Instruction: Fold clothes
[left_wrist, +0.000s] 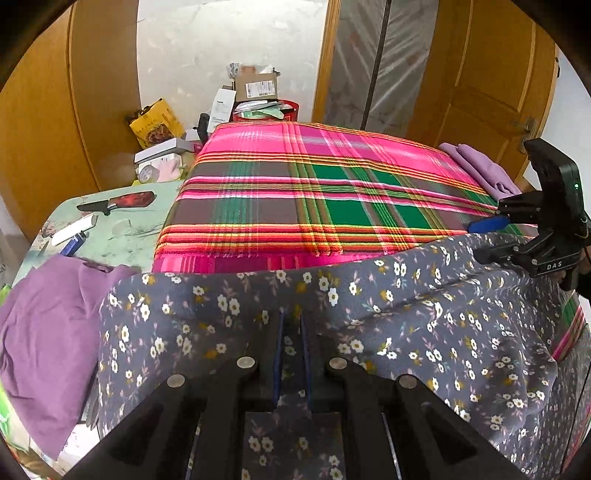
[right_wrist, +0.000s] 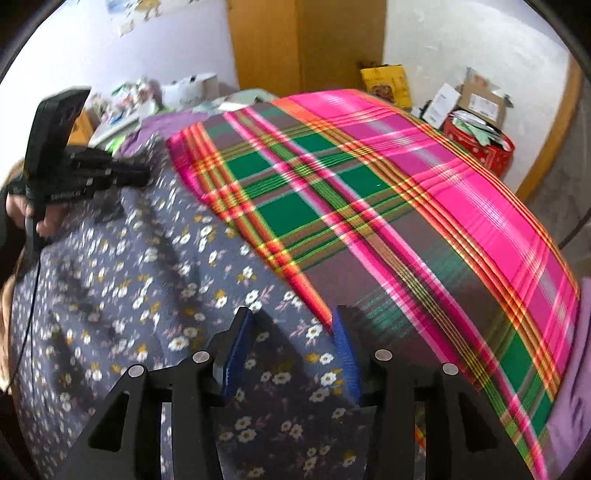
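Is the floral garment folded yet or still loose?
Still loose: the floral garment lies rumpled and bunched over the plaid cloth, without flat, squared edges.

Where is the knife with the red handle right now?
In the left wrist view, the knife lies at the far left on the pale green table top, just left of the plaid cloth and beyond the purple garment.

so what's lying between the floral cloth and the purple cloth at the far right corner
The plaid blanket spans that stretch. In the left wrist view it runs from the floral cloth up to the folded purple cloth, with nothing else on it except the right claw at its edge.
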